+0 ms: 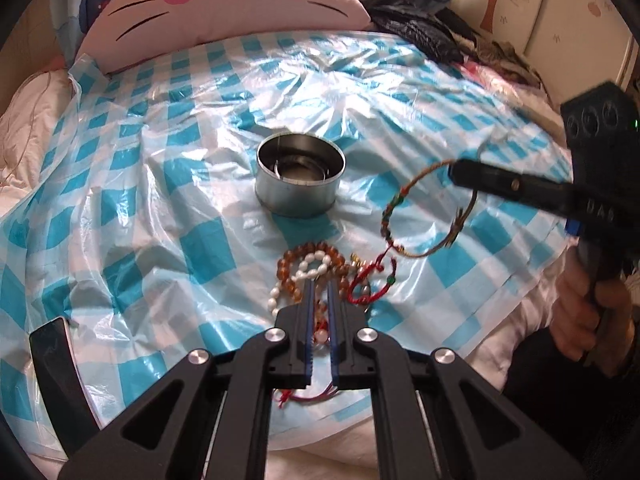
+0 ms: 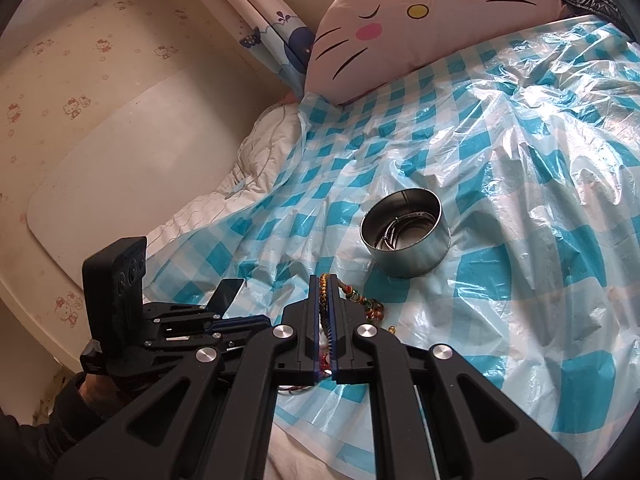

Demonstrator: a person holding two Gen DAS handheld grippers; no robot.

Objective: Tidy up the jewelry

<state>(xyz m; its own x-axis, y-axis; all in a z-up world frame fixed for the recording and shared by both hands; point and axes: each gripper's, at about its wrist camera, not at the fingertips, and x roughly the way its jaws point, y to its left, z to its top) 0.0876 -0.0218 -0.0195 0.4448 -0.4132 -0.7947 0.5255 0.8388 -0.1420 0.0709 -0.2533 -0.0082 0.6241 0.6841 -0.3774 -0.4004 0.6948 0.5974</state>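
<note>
A round metal tin (image 1: pixel 298 198) (image 2: pixel 414 258) stands on the checked sheet with metal bangles (image 2: pixel 400 232) inside. In front of it lies a heap of bracelets: amber beads (image 1: pixel 320 249), white pearls (image 1: pixel 302 270) and a red cord (image 1: pixel 366 286). My left gripper (image 1: pixel 320 290) is shut over this heap, with beads pinched between its pads; which strand it grips I cannot tell. My right gripper (image 2: pixel 326 280) (image 1: pixel 456 172) is shut on a braided cord bracelet (image 1: pixel 404 216) (image 2: pixel 360 300) with coloured beads. That loop hangs in the air right of the tin.
A blue-and-white checked plastic sheet (image 1: pixel 160 168) (image 2: pixel 540 160) covers the bed. A pink cat-face pillow (image 1: pixel 224 4) (image 2: pixel 420 12) leans at the far edge. Dark clothes (image 1: pixel 416 28) are piled at the back right. A phone (image 2: pixel 230 292) lies near the sheet's left edge.
</note>
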